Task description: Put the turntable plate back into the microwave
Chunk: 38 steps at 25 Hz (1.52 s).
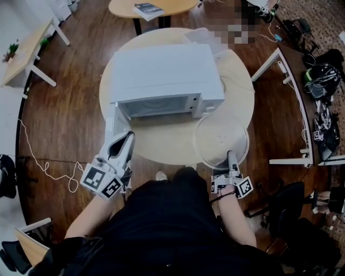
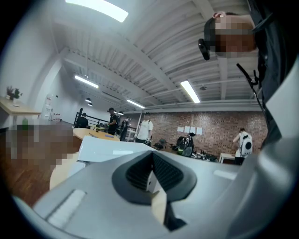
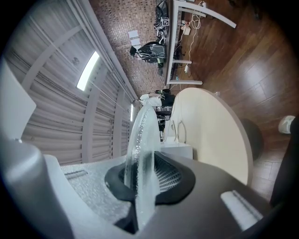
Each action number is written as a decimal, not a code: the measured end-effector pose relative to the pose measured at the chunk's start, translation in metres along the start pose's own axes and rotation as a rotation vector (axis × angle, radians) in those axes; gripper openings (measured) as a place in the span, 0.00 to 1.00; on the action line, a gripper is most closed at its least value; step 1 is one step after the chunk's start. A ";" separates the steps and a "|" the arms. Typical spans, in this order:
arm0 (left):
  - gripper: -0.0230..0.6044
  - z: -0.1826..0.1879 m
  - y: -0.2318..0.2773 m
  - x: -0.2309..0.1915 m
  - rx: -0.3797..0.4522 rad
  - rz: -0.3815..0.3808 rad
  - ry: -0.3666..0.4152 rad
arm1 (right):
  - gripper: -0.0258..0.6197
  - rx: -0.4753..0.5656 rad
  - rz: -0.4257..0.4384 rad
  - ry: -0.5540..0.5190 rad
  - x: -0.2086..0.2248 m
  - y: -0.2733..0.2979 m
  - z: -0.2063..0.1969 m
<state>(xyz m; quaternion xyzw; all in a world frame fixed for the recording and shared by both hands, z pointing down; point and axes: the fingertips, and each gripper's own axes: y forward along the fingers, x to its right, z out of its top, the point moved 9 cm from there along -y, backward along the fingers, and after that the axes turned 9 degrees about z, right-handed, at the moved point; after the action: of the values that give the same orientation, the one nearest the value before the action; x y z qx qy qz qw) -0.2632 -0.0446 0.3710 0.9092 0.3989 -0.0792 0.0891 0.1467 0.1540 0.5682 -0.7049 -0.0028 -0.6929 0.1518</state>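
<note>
- Round tabletop carries one white microwave. Its door is swung open at the left, and its cavity faces the person.
- Left gripper sits just beside the open door. Its fingers are pressed together at the tips, and nothing is seen held.
- Nothing lies on the bare tabletop between the turntable plate and the cavity. The plate stands to the right of the opening, with its far rim just beside the microwave's front right corner.
- Surroundings: a second round table with a book, a desk with a small plant, a white-framed desk, bags and a loose cable on the wooden floor. Four people stand far back by a brick wall.
- Count: one microwave, one plate, two grippers.
- The plate is round, so it has no long axis. It lies level, face up, and partly overhangs the tabletop's near right edge. Whether it rests on the tabletop cannot be told.
- Right gripper points away from the person. Its fingers pinch the plate's near rim.
</note>
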 end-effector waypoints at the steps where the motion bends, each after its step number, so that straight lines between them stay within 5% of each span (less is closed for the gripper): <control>1: 0.05 0.000 0.000 0.000 0.001 0.000 0.000 | 0.09 -0.003 -0.001 0.001 0.000 -0.001 -0.001; 38: 0.05 -0.001 -0.016 -0.001 0.007 0.024 -0.005 | 0.09 -0.119 0.002 0.053 0.004 0.004 -0.033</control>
<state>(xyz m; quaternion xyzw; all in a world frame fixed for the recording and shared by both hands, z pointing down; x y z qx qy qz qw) -0.2758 -0.0349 0.3702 0.9141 0.3873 -0.0817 0.0879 0.1156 0.1424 0.5710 -0.6941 0.0429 -0.7101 0.1104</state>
